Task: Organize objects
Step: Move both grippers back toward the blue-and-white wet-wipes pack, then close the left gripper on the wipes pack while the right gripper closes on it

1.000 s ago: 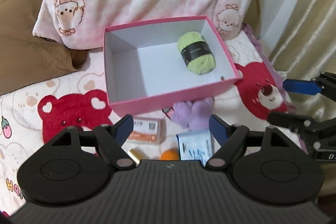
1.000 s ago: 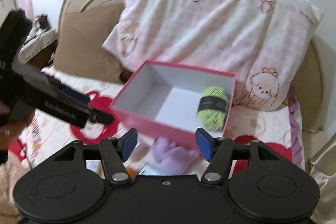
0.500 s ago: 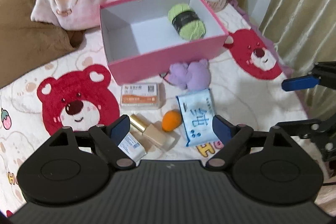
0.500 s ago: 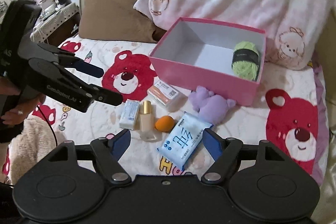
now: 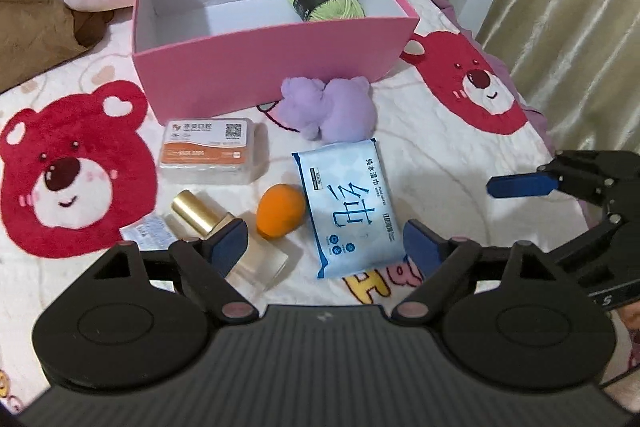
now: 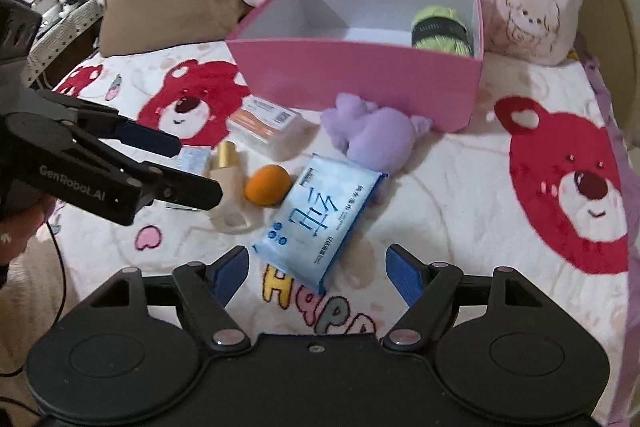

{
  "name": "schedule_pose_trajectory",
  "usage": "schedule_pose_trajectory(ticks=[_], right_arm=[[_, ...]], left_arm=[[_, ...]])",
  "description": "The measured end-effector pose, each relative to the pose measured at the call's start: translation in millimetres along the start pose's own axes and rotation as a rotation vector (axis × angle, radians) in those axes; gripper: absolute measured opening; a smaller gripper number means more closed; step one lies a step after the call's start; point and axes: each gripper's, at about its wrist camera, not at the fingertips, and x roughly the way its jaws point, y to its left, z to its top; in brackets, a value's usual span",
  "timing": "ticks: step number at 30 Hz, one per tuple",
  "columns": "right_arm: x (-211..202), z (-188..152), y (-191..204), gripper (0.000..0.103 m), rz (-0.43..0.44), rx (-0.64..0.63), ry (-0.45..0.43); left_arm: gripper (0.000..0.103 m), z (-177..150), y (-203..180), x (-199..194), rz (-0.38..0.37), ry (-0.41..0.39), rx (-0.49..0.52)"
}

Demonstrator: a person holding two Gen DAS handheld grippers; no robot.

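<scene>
Left gripper point(image 5: 326, 245) and right gripper point(image 6: 316, 269) gape, empty.

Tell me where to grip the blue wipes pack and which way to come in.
Pinch the blue wipes pack across its narrow width near the middle, coming from above. It lies flat on the blanket, so only the long side edges offer purchase. The right gripper, open and empty, hovers nearest, probably the easier choice.
</scene>
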Motion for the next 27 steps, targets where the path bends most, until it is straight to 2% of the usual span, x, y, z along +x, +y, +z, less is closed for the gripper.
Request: schedule_pose_trajectory(ticks=[4, 7, 9, 13, 17, 20, 21, 22, 24, 26, 27], right_arm=[[12.6, -7.7, 11.9, 0.080, -0.130, -0.038, -0.005], [17.4, -12.4, 10.4, 0.080, -0.107, -0.014, 0.003], [22.3, -15.9, 12.9, 0.080, -0.125, -0.033, -0.008], [31.0, -22.2, 20.6, 0.080, -0.125, -0.052, -0.057], [41.2, -26.6, 30.9, 0.080, -0.121, -0.090, -0.066], [54.5, -32.8, 34.2, 0.080, -0.105, -0.107, -0.056], [59.3, -34.8, 34.6, 0.080, -0.102, -0.107, -0.050], [64.6, -36.8, 34.8, 0.080, -0.100, -0.105, -0.041], [72.8, -40.1, 34.5, 0.080, -0.094, -0.095, -0.035], [79.1, -42.4, 33.0, 0.080, -0.088, -0.078, -0.036], [81.8, -42.3, 32.1, 0.080, -0.089, -0.069, -0.032]], left_arm=[[0.085, -13.3, 3.4, 12.3, -0.027, -0.024, 0.008], [0.084, -19.8, 9.5, 21.9, -0.078, -0.032, -0.037], [0.084, -23.6, 12.2, 29.6, -0.113, -0.018, -0.068], [0.081, -34.0, 13.7, 41.1, -0.102, -0.006, -0.118], [0.081, -37.7, 17.6, 45.3, -0.077, -0.054, -0.115], [0.077, -36.2, 25.2, 53.4, -0.143, -0.058, -0.172], [0.072, -35.9, 25.9, 56.0, -0.152, -0.065, -0.184], [0.064, -35.7, 25.7, 58.9, -0.155, -0.073, -0.189], [0.059, -35.5, 23.9, 65.8, -0.159, -0.080, -0.191], [0.057, -36.1, 22.8, 74.7, -0.141, -0.061, -0.195], [0.053, -37.0, 22.7, 77.6, -0.131, -0.048, -0.188]])
